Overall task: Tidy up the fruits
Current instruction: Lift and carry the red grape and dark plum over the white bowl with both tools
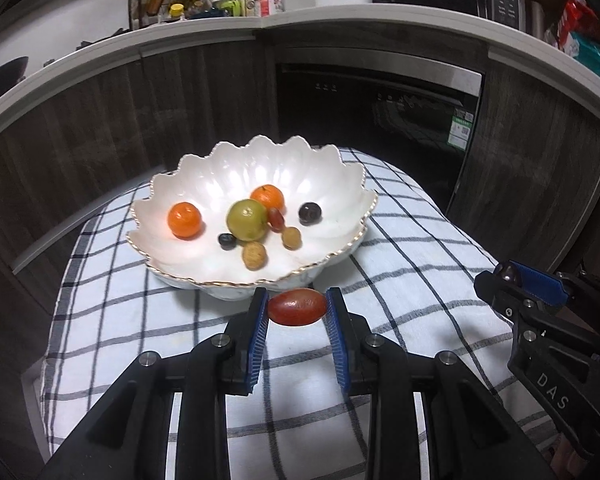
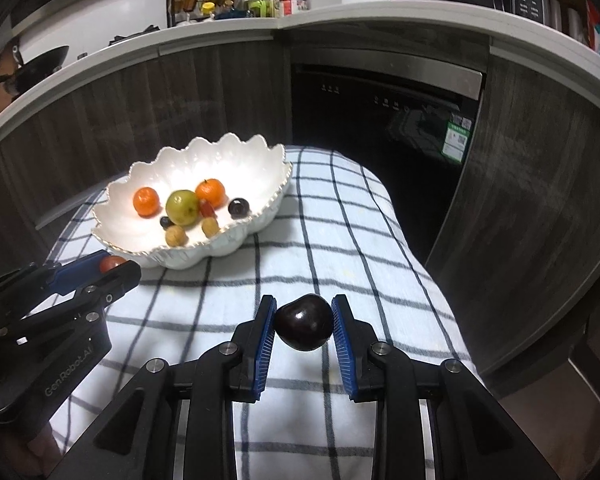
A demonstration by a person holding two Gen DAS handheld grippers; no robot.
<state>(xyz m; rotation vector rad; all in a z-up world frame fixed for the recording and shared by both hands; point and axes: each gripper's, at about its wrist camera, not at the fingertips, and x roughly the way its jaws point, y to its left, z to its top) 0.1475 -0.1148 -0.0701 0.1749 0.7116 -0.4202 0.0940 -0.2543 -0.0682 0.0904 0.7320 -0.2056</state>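
My left gripper [image 1: 297, 307] is shut on a red oval grape [image 1: 297, 307], held just above the cloth in front of the white scalloped bowl [image 1: 203, 168]. My right gripper [image 2: 304, 322] is shut on a dark purple cherry [image 2: 304, 327] above the checked cloth, to the right of the bowl [image 2: 235, 160]. In the bowl lie two oranges [image 1: 184, 220], a green fruit [image 1: 246, 219], a red grape [image 1: 276, 219], two dark berries [image 1: 309, 213] and two tan round fruits [image 1: 254, 255]. Each gripper shows in the other's view: the right gripper [image 1: 510, 274], the left gripper [image 2: 111, 266].
A white cloth with dark checks [image 2: 340, 240] covers the small table. Behind it stand dark wood cabinets [image 1: 79, 128] and a black built-in appliance [image 1: 380, 112]. The white counter [image 1: 340, 12] above holds a bottle rack, jars and a microwave.
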